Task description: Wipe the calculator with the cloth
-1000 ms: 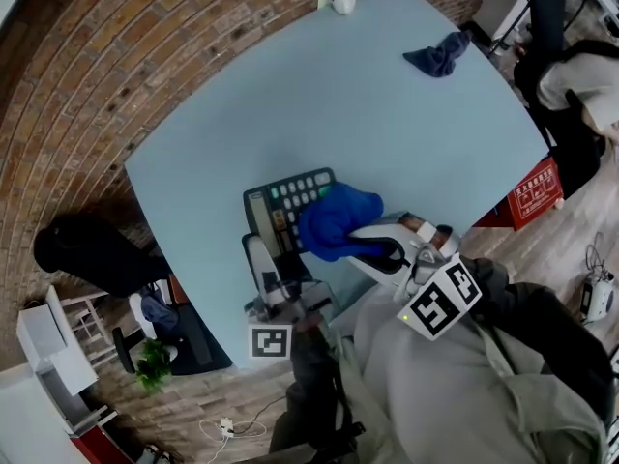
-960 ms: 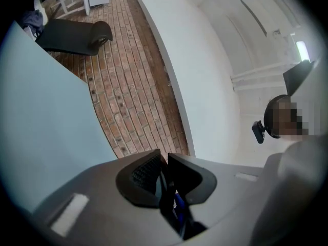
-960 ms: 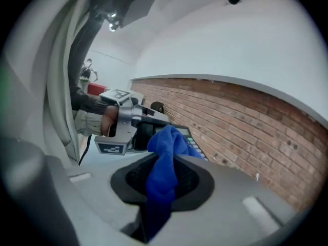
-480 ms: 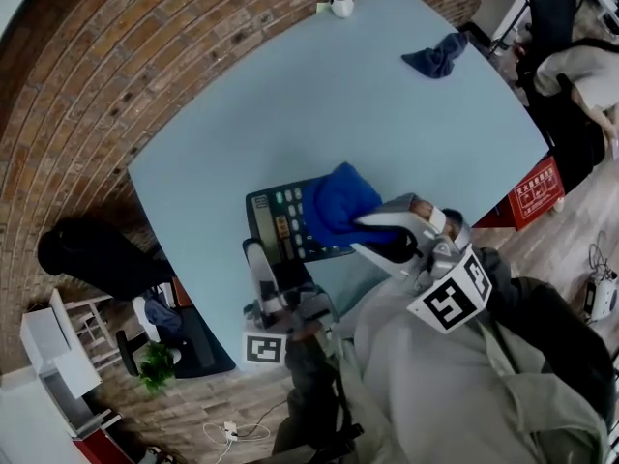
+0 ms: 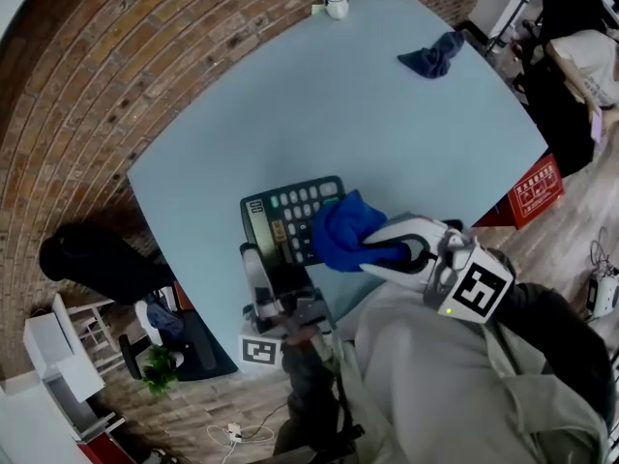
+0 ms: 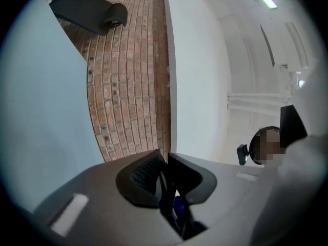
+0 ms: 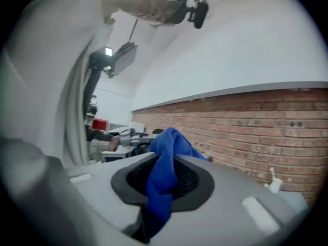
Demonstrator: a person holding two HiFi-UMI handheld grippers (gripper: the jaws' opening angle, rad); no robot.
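I'm judging the wipe as under way, not finished. The calculator [image 5: 285, 216] is lying at the near edge of the table [image 5: 368, 124], right in front of me. The cloth [image 5: 343, 228] is bunching over its right end and covering some keys. I can't tell whether the cloth is pressing on the keys or hanging just above them. The display side and the left key columns are showing bare, so I'm guessing those are left to do, or already done; no dirt is visible to go by.

The right gripper [image 5: 382, 249] is pinching the cloth. In the right gripper view its jaws are closing on a fold of it [image 7: 163, 163], with the rest spilling up and over the pads [image 7: 187, 181].

The left gripper [image 5: 253, 253] is sitting at the calculator's near edge. In the left gripper view [image 6: 165, 181] the jaws are nearly together on a thin dark slab. I'm reading that as the calculator's edge, held to steady it.

Materials:
- The cloth is a bright blue, soft, thick, fleecy-looking fabric, crumpling into a loose lump.
- The calculator is a flat, dark, rigid rectangle, probably plastic, with rows of small pale raised keys and a light display strip.
- The gripper pads are black and ribbed, set in smooth grey shells.
- The table is matte pale blue.
- A second, darker cloth [image 5: 433, 54] and a white cup [image 5: 335, 1] are sitting well apart at the far side.
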